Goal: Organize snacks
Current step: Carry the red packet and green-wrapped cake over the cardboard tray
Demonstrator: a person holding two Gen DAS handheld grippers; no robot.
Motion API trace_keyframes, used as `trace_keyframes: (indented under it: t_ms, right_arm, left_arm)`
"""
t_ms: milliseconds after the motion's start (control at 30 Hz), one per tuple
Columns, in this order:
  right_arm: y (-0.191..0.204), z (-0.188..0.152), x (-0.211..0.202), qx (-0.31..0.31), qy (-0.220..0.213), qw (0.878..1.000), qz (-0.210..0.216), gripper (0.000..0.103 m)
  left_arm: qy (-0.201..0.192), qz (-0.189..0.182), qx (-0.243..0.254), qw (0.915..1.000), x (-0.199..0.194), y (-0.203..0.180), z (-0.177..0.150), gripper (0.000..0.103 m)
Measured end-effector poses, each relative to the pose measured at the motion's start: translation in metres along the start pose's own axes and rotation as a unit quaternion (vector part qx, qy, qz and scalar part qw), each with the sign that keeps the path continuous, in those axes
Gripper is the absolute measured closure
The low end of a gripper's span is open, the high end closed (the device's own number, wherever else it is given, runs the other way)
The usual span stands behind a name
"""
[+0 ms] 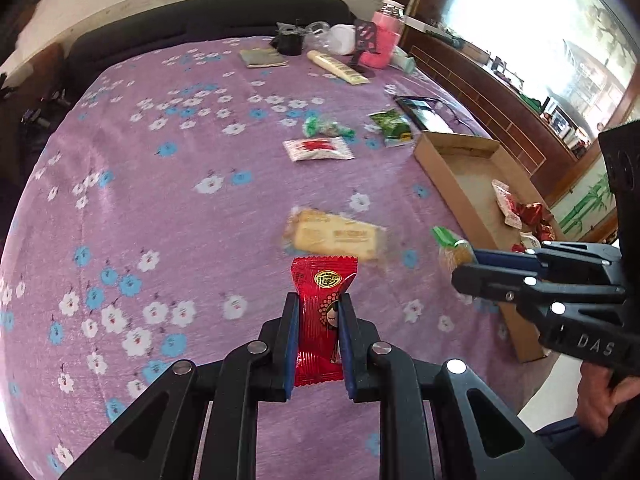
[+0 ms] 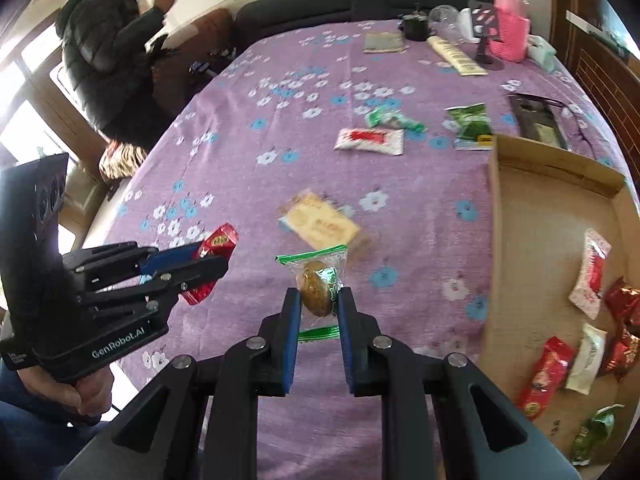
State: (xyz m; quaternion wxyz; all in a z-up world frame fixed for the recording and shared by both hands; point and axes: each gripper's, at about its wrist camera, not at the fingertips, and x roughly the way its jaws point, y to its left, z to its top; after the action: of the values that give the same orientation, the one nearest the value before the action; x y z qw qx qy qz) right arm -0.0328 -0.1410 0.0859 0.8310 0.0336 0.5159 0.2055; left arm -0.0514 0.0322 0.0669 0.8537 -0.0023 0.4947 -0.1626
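While the left tongs [image 1: 318,312] pinch a red snack [image 1: 320,320], the right tongs [image 2: 319,306] (beside them) pinch a green-edged cookie packet [image 2: 318,288].

A purple floral tablecloth [image 1: 160,208] covers the table, where a pink jar [image 1: 386,38], a cream tube [image 1: 338,67] and a black cup [image 2: 416,26] stand at the far edge; a person in a dark coat [image 2: 108,60] stands by the window.
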Motion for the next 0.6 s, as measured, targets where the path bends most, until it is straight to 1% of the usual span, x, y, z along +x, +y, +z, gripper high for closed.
trace_keyframes:
  t_ms: [267, 467, 600]
  right_arm:
    - [-0.033, -0.007, -0.021, 0.041, -0.023, 0.999, 0.001, 0.085]
    - [-0.058, -0.017, -0.035, 0.083, -0.038, 0.996, -0.013, 0.085]
    - [-0.081, -0.029, -0.049, 0.121, -0.052, 0.991, -0.030, 0.085]
  left_arm:
    - [0.003, -0.009, 0.045, 0.9990, 0.004, -0.036, 0.018, 0.086]
    - [0.009, -0.042, 0.084, 0.9955, 0.008, -0.070, 0.034, 0.086]
    - [0.009, -0.067, 0.115, 0.9910, 0.012, -0.099, 0.044, 0.086]
